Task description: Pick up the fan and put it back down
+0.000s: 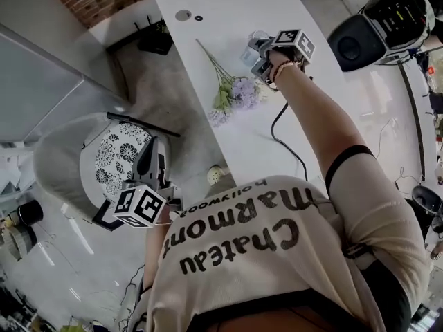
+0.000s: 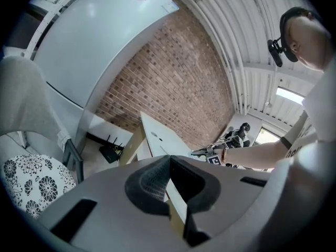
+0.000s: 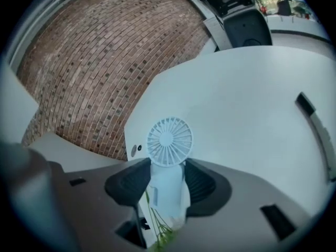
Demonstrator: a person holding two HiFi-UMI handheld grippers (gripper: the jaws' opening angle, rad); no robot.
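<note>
Head view: flowers (image 1: 235, 92), cable (image 1: 275, 133) on table (image 1: 228, 5) beside fan (image 3: 169, 140).

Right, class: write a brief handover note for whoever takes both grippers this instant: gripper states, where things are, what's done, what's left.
Right gripper: fingers closed on the handle of the fan, over the white table, near the flowers.
Left gripper: shut, empty, off beside the chair.
Done: fan grasped, apparently lifted clear.
Left: set it back down on the table, then release.
</note>
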